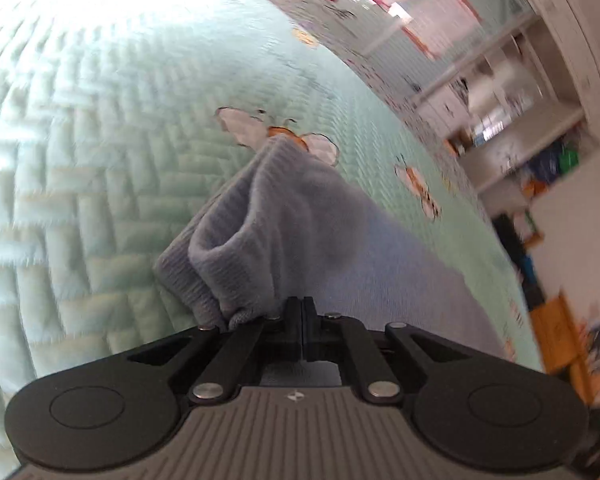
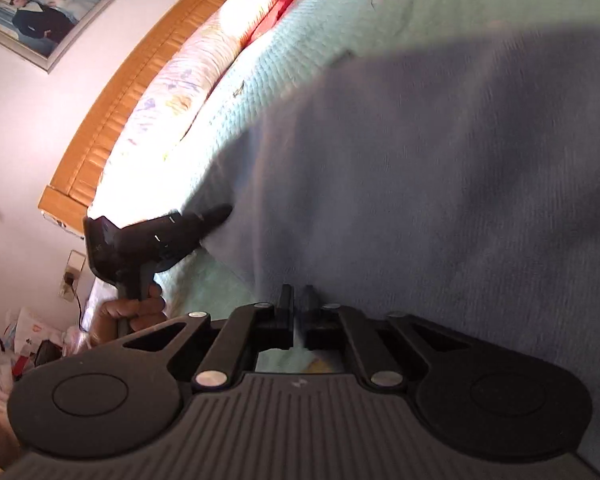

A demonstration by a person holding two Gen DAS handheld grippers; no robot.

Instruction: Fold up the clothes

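A blue-grey knitted garment (image 1: 300,216) lies on a mint-green quilted bedspread (image 1: 100,160). My left gripper (image 1: 302,304) is shut on the garment's ribbed edge, which bunches up in front of the fingers. In the right wrist view the same garment (image 2: 440,184) fills most of the frame. My right gripper (image 2: 298,294) is shut on its edge, the fingers nearly touching with cloth between them. The left gripper also shows in the right wrist view (image 2: 216,214), held by a hand at the garment's other corner.
The bedspread has bee prints (image 1: 284,136). Pillows (image 2: 204,68) and a wooden headboard (image 2: 132,92) stand at the bed's head. A framed photo (image 2: 48,12) hangs on the wall. Shelves (image 1: 512,92) and clutter stand beyond the bed.
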